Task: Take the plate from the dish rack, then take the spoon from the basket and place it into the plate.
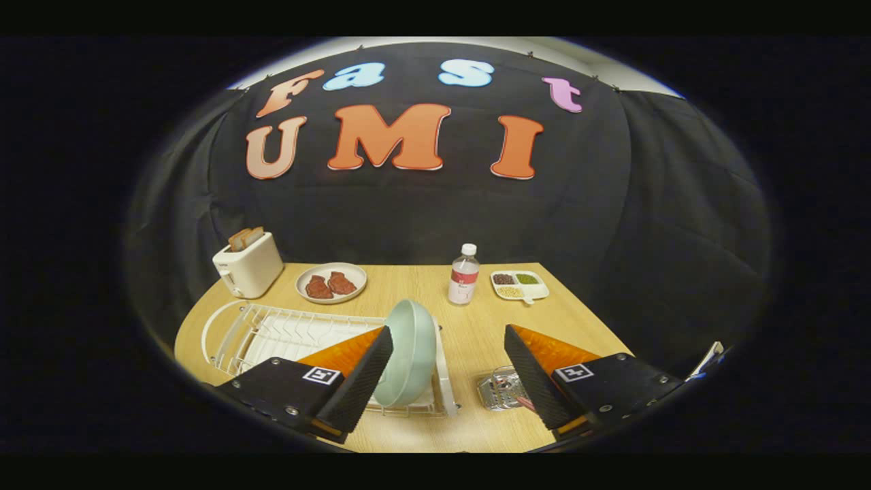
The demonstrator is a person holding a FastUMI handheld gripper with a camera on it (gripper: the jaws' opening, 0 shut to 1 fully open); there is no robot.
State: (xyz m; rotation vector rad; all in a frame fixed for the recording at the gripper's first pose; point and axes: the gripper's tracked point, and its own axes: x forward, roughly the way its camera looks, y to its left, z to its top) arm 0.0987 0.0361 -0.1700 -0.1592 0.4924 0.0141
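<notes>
Pale-green plate [410, 352] upright on edge

Lighting even, overhead, fairly bright on the table [476, 327]. Shadows soft and short: faint one under the bottle [463, 275], darker patch beneath the plate [408, 354] in the dish rack [272, 330]. No hard glare; slight sheen on plate rim. Heavy fisheye distortion: table edges bow away from bottle, cloth wall curves. Focus acceptable around bottle, detail soft overall, compression visible. Gripper [446, 371] fingers wide apart, near-lens, dim and slightly blurred. Strong vignetting toward periphery.
</notes>
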